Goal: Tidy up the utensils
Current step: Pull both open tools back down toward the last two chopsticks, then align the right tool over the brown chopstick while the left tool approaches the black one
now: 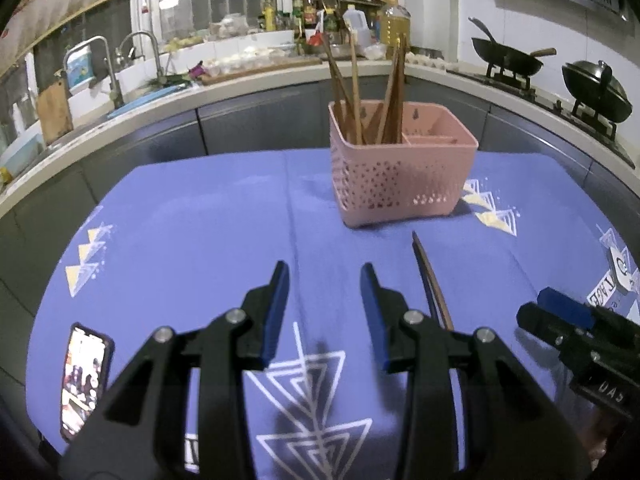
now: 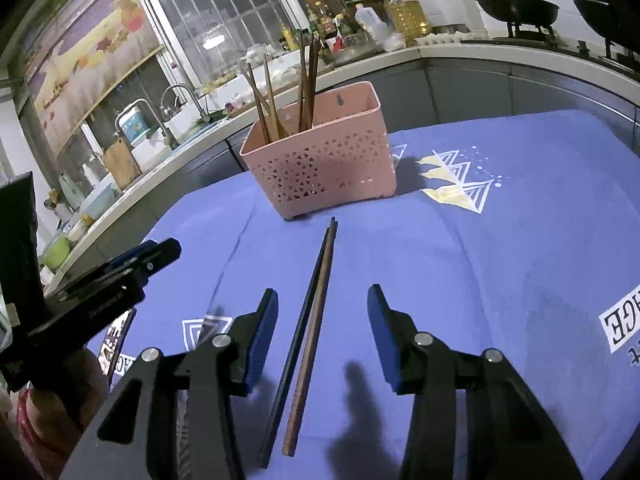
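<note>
While the pink perforated plastic basket [image 2: 320,160] stood on the blue patterned cloth surface [image 2: 500,260], it held about six upright brown wooden chopsticks [image 2: 272,96] in one compartment. Two loose dark chopsticks [image 2: 308,340] lay side by side between the spread, empty right tongs [image 2: 322,336]. Left tongs [image 1: 324,312] were spread and empty too.

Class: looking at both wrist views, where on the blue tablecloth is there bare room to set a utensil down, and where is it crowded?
Bare cloth lies left of the pink utensil basket, between it and the phone, and right of the two loose chopsticks toward the triangle print. Crowded: the strip before the basket, where chopsticks lie between the right gripper fingers.
</note>
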{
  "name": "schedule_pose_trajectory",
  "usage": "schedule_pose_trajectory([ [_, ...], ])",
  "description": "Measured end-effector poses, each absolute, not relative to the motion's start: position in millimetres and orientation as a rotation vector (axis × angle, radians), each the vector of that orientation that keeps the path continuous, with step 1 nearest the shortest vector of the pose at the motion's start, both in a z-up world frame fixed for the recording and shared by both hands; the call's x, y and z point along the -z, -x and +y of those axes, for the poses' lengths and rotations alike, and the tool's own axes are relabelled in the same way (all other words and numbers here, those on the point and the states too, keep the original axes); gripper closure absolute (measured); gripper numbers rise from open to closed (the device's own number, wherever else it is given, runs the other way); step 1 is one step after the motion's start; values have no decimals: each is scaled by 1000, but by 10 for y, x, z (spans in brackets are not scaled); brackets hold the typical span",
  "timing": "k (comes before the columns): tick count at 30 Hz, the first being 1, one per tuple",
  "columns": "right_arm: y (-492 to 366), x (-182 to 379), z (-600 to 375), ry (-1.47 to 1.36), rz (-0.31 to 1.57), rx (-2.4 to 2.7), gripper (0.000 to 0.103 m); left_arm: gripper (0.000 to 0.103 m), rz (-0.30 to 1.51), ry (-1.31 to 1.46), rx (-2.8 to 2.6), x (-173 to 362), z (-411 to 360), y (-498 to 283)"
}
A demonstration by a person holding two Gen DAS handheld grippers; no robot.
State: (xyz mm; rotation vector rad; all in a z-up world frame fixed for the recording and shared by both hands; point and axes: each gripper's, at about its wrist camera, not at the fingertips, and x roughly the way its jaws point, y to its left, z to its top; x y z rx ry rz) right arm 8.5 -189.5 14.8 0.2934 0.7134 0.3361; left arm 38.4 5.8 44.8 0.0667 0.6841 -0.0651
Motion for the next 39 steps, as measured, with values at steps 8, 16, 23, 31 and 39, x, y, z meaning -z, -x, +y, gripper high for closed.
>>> schedule_pose_trajectory([
  [8,-55,-73,-1881,-285,740,-329,56,68,742,-82,74,-224,-1,-353],
  [16,-22,-82,-1878,-296,735,-329,56,68,775,-89,78,-85,-21,-306],
  [23,77,-202,-1847,-314,659,-359,56,47,761,-90,55,-126,-4,-259],
  [31,108,-285,-1802,-299,610,-362,56,39,741,-102,48,-198,-29,-190],
  [39,75,-265,-1808,-306,620,-357,56,33,733,-107,44,-221,-44,-185],
])
